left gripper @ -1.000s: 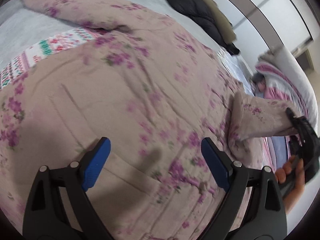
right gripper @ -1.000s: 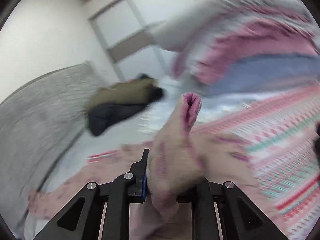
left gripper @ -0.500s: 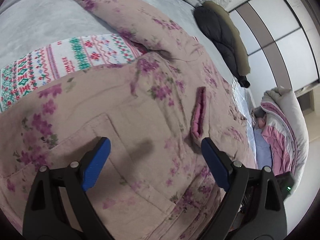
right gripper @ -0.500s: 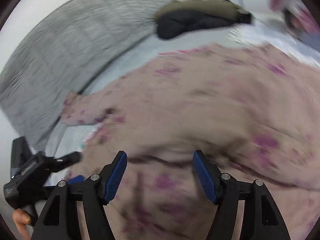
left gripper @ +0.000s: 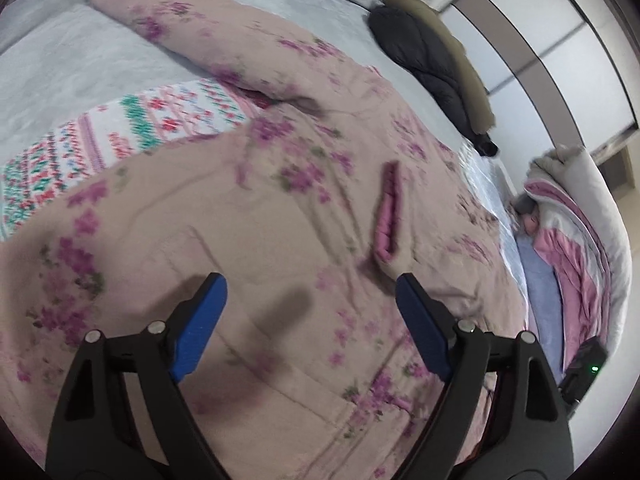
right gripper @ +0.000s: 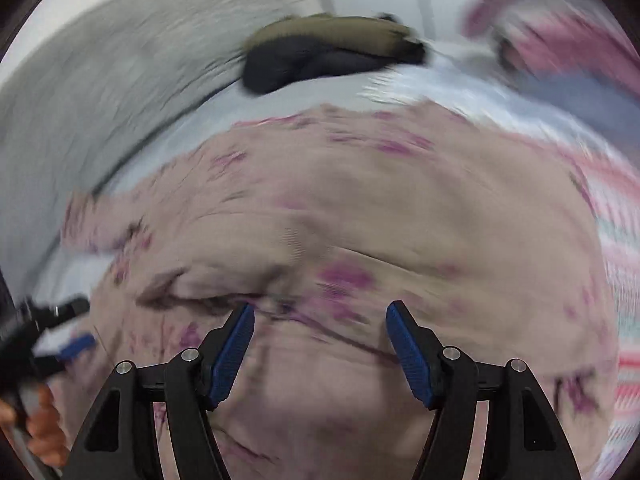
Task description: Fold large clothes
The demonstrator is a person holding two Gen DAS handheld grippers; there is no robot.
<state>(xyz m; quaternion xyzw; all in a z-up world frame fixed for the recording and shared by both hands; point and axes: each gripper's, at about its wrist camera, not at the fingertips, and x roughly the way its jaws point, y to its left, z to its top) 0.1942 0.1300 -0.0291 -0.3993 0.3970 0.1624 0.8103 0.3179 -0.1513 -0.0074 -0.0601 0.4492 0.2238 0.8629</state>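
The left gripper (left gripper: 310, 312) is hanging wide open, holding nothing, and has just been closing a little. The right gripper (right gripper: 320, 340) has just opened, empty. The big pink flowery padded coat (left gripper: 248, 240) is lying flat across the grey bed (left gripper: 52, 80), its one long sleeve (left gripper: 168, 20) pointing to the bed's far corner.

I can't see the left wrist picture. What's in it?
A big pink flowery robe lies spread on a grey bed, one sleeve folded across it. The left gripper hangs open above it, holding nothing. A dark jacket lies further back.
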